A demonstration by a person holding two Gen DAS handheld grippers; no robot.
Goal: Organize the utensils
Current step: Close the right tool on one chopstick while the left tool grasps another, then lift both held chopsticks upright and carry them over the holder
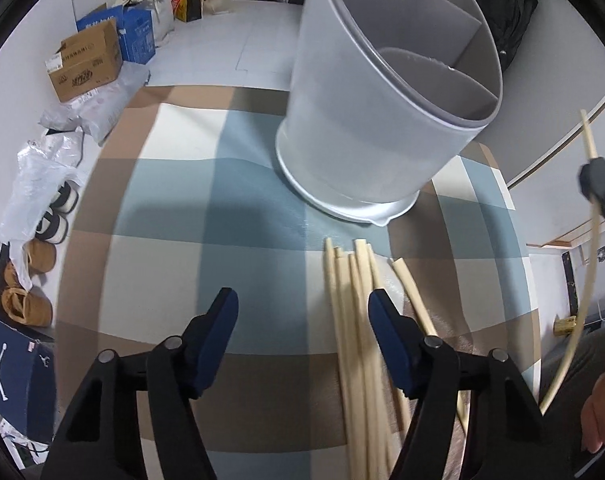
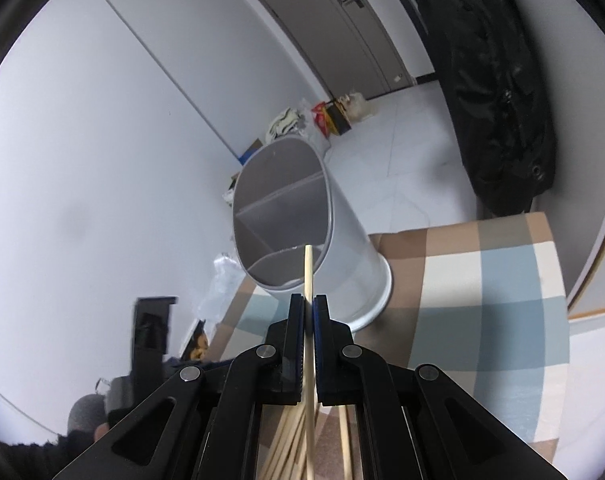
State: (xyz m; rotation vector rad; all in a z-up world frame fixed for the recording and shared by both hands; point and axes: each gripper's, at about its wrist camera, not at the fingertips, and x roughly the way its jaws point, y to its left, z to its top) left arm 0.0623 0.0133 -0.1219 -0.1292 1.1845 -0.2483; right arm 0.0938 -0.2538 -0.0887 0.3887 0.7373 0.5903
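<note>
The desk (image 1: 174,216), under a checked blue, tan and white cloth, had bare room to the left of the utensil holder (image 1: 366,128), while its far and right edges dropped to the floor close behind that holder. The holder, a tall pale-grey divided tub, stood upright and looked light enough to tip if a stick caught its rim. The bundle of chopsticks (image 1: 354,320) lay loose on the cloth just in front of it; thin, stiff and smooth, they would likely roll and were best pinched near the middle. The left claw (image 1: 302,320) hung spread wide and empty over them. The right claw (image 2: 309,304) was clamped on a single chopstick (image 2: 309,268), lifted and pointing toward the holder's mouth.
</note>
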